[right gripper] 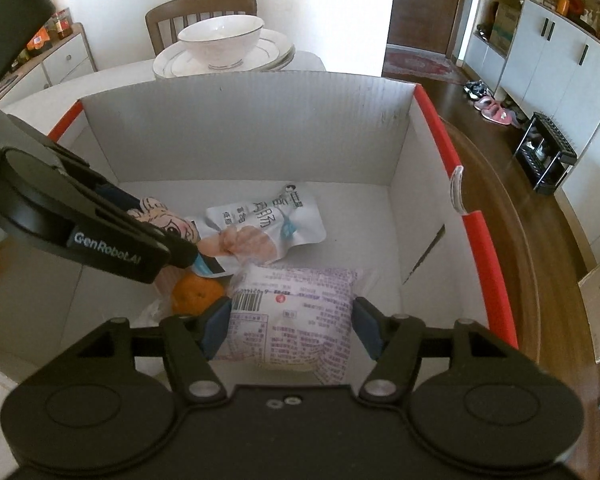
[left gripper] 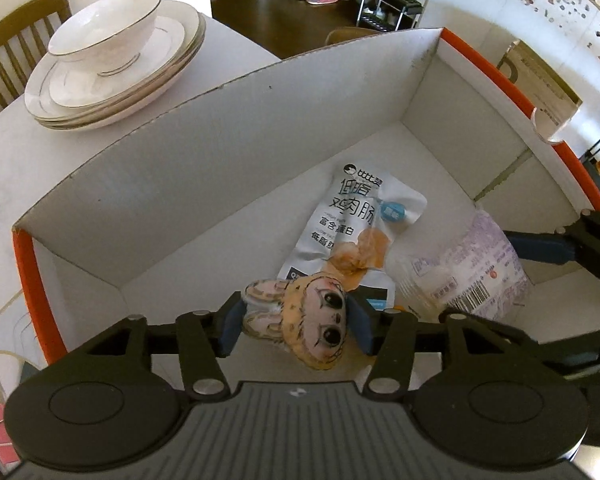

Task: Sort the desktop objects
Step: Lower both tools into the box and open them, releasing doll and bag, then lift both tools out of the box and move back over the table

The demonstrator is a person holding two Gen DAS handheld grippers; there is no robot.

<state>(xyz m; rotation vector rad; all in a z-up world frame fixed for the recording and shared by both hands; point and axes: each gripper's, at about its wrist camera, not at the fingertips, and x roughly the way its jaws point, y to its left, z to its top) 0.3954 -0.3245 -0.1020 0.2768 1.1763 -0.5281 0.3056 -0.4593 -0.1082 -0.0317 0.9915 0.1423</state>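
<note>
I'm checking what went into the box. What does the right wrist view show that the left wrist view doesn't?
Only the right wrist view shows an orange tucked beside the purple-printed packet, under the left gripper. Only the left wrist view shows the doll's face between that gripper's pads. Both show the box, the white snack pouch, the doll, the purple packet and the stacked plates with a bowl.

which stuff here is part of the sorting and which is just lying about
Part of the job: cardboard box, plush doll between the left gripper fingers, purple-print packet between the right gripper fingers, sausage pouch, orange.

Lying about: bowl, stacked plates, chair.
</note>
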